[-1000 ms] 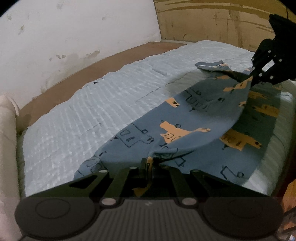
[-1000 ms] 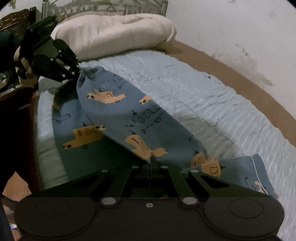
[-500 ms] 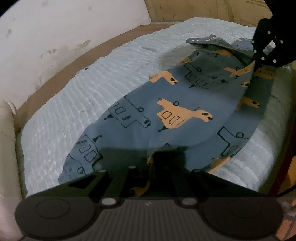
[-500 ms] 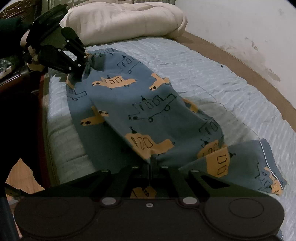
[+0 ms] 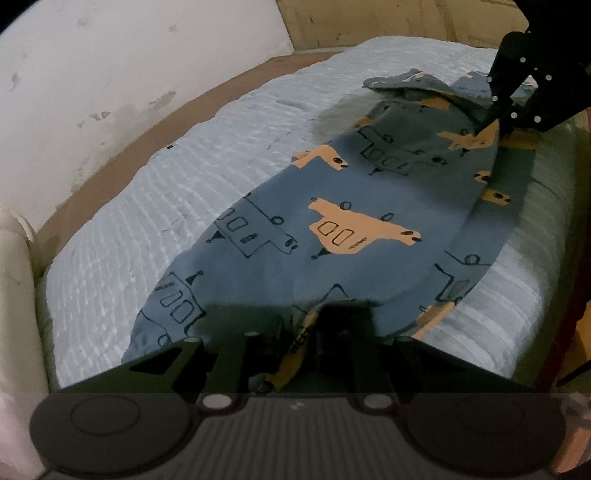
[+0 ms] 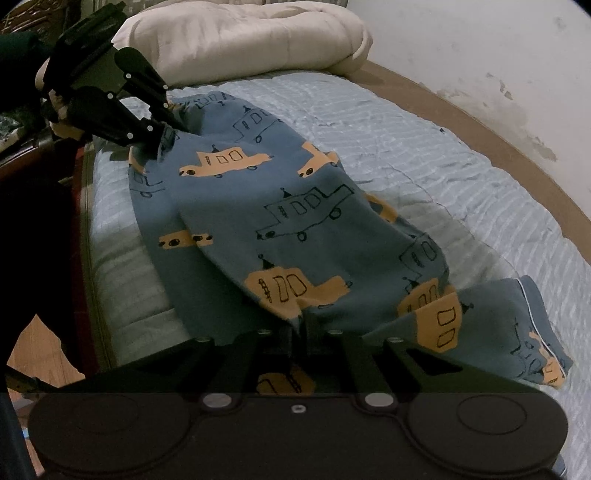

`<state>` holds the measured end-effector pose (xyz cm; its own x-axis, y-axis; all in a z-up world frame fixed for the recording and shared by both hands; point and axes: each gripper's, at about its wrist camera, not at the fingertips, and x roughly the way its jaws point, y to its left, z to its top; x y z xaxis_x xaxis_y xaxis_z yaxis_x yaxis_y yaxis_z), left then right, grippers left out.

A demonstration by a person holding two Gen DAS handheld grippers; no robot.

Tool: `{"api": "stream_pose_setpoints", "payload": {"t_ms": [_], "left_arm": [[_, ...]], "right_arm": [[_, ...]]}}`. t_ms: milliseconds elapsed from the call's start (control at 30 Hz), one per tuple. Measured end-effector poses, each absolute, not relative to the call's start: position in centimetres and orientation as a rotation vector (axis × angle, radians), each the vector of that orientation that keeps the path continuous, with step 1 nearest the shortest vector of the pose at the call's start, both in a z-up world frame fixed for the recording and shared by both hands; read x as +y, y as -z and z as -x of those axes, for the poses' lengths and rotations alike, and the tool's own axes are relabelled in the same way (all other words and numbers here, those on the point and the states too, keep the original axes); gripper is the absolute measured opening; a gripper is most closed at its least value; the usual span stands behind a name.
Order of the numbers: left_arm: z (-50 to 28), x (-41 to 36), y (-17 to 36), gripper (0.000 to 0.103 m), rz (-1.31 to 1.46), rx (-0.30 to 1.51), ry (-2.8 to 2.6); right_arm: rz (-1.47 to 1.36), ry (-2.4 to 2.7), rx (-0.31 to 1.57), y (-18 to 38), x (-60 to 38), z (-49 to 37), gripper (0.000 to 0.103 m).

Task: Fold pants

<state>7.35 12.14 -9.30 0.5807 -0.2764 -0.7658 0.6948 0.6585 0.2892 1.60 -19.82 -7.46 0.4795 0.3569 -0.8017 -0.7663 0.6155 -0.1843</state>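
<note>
The blue pants (image 5: 332, 206) with orange and outlined trucks lie lengthwise on the bed, one leg folded over the other. They also show in the right wrist view (image 6: 295, 221). My left gripper (image 5: 304, 328) is shut on the fabric at one end; it appears in the right wrist view (image 6: 162, 136) at the upper left. My right gripper (image 6: 297, 326) is shut on the fabric at the other end; it appears in the left wrist view (image 5: 495, 123) at the upper right. A loose end of the pants (image 6: 528, 332) lies at the right.
The pale blue quilted bedspread (image 5: 166, 192) covers the bed. A cream pillow or duvet (image 6: 240, 37) lies at the head. The bed's near edge (image 6: 99, 258) drops to a wooden floor (image 6: 37, 343). A white wall (image 5: 110, 55) and a wooden board (image 5: 388, 18) border the bed.
Both grippers have carried the lifted leg across and lowered it; the raised fabric now lies flatter over the other leg on the bed.
</note>
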Motion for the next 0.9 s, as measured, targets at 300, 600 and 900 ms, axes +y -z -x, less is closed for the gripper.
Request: {"api": "stream_pose_setpoints", "payload": {"t_ms": [300, 600, 900], "left_arm": [[-6.4, 12.7, 8.6, 0.005, -0.594, 0.712, 0.633], [-5.8, 13.4, 7.6, 0.002, -0.586, 0.699, 0.658], [-6.0, 14.4, 7.0, 0.001, -0.567, 0.719, 0.7]], "right_arm": [[0.578, -0.737, 0.791, 7.3, -19.6, -1.5, 0.002], [0.554, -0.757, 0.768, 5.9, -20.3, -1.0, 0.0], [0.587, -0.789, 0.771, 5.3, -20.4, 0.4, 0.0]]}}
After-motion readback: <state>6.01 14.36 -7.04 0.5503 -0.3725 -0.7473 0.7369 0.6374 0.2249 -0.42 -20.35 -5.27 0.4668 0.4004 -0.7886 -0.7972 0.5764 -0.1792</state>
